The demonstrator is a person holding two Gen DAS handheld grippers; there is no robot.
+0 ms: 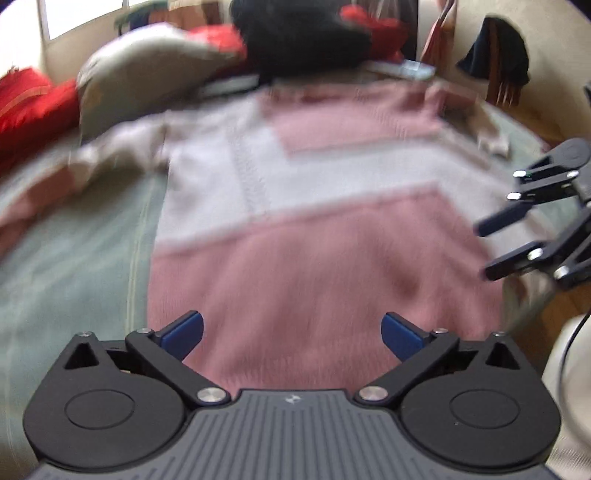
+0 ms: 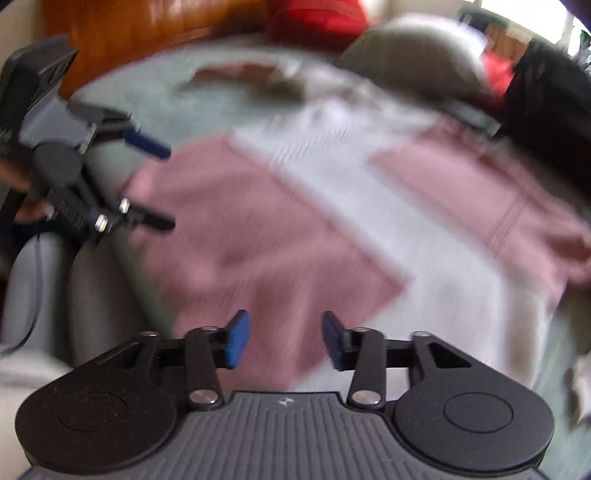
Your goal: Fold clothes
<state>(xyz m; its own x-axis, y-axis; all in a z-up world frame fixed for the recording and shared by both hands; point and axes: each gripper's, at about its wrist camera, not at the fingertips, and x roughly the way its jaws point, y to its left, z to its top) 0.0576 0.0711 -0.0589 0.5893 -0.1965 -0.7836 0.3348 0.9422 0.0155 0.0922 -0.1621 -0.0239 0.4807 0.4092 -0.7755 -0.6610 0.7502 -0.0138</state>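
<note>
A pink and white block-patterned sweater (image 1: 314, 206) lies spread flat on a pale green bed cover (image 1: 74, 251), with one sleeve trailing off to the left. My left gripper (image 1: 291, 334) hovers open over the sweater's pink hem, nothing between its blue pads. The right gripper (image 1: 484, 251) shows at the right edge of the left wrist view, open above the sweater's side. In the right wrist view the same sweater (image 2: 332, 206) fills the middle, my right gripper (image 2: 284, 339) is open above it, and the left gripper (image 2: 166, 186) hangs open at the left. Both views are motion-blurred.
Red cushions (image 1: 29, 103), a grey-beige pillow (image 1: 147, 70) and a black bundle (image 1: 303, 37) sit at the head of the bed. A dark garment (image 1: 498, 51) hangs on the wall at the right. A wooden board (image 2: 147, 33) stands beyond the bed.
</note>
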